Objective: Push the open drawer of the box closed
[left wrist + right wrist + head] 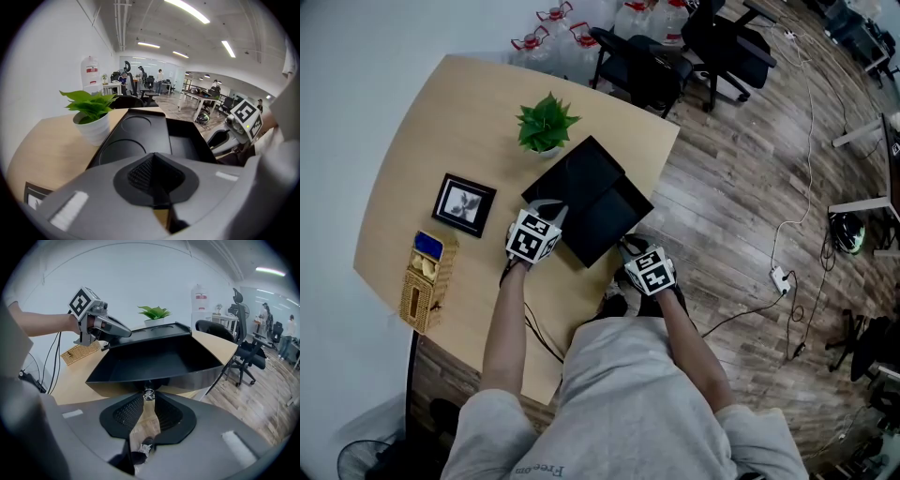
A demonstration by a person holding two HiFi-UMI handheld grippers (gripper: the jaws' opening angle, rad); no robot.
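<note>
Left claw (153, 157): jaws pressed together, nothing held; black box (133, 136) lies directly ahead, potted plant (91, 117) ahead to its left. Right claw (149, 398): jaws nearly together, pinching the small knob (149, 393) on the drawer (159, 359) front; the drawer stands pulled out toward this claw, past the table (70, 376) edge.

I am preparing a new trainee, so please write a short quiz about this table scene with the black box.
1. True or false: the drawer of the black rectangular box is pushed fully in.
2. Which thing stands on the light wooden table beside the box? A) a red mug B) a green leafy plant in a white pot C) a desk lamp
3. What sits between the jaw tips of the right gripper?
Key: 1 false; 2 B; 3 the drawer's small clear knob.
</note>
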